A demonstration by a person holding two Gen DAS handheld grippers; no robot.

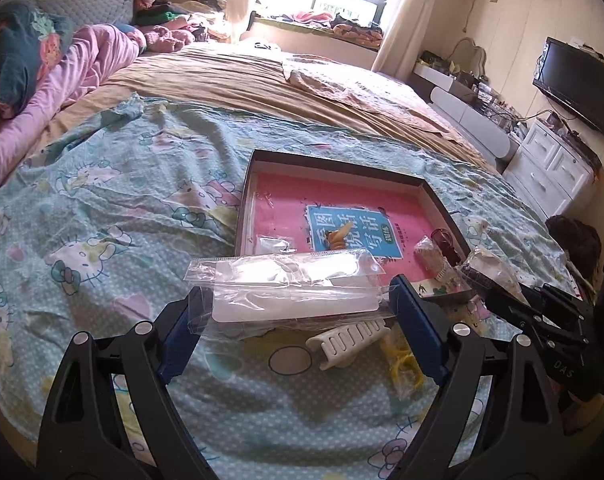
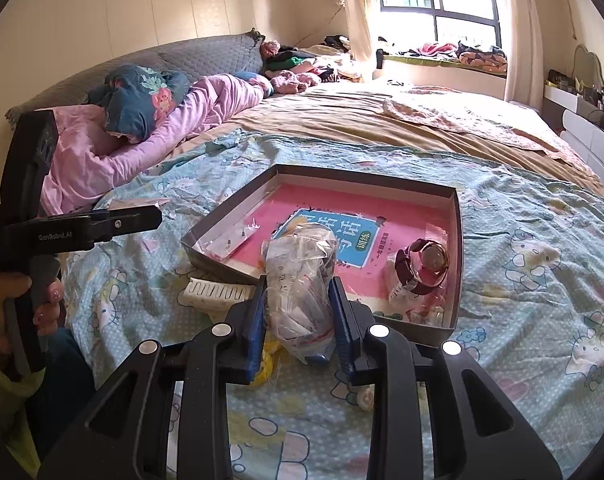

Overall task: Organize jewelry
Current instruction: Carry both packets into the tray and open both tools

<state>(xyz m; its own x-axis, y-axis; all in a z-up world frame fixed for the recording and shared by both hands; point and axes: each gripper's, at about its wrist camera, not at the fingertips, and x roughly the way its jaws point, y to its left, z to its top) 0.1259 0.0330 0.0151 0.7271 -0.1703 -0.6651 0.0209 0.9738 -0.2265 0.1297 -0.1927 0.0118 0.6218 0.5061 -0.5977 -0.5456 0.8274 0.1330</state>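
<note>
A shallow dark box (image 1: 343, 164) with a pink book in its bottom lies on the bed; it also shows in the right wrist view (image 2: 457, 240). My left gripper (image 1: 298, 312) is shut on a flat clear plastic packet (image 1: 290, 292), held just in front of the box's near edge. My right gripper (image 2: 300, 316) is shut on a crumpled clear bag (image 2: 302, 280) of small items, at the box's near rim. In the box lie a watch (image 2: 425, 266), a small clear packet (image 2: 230, 244) and an orange piece (image 1: 337, 238).
A white hair comb (image 1: 349, 342) and a yellow item (image 1: 403, 364) lie on the Hello Kitty sheet (image 1: 102, 220) in front of the box. Pink bedding (image 2: 142, 140) and pillows lie at the left. A white dresser (image 1: 553, 172) and TV (image 1: 573, 80) stand at the right.
</note>
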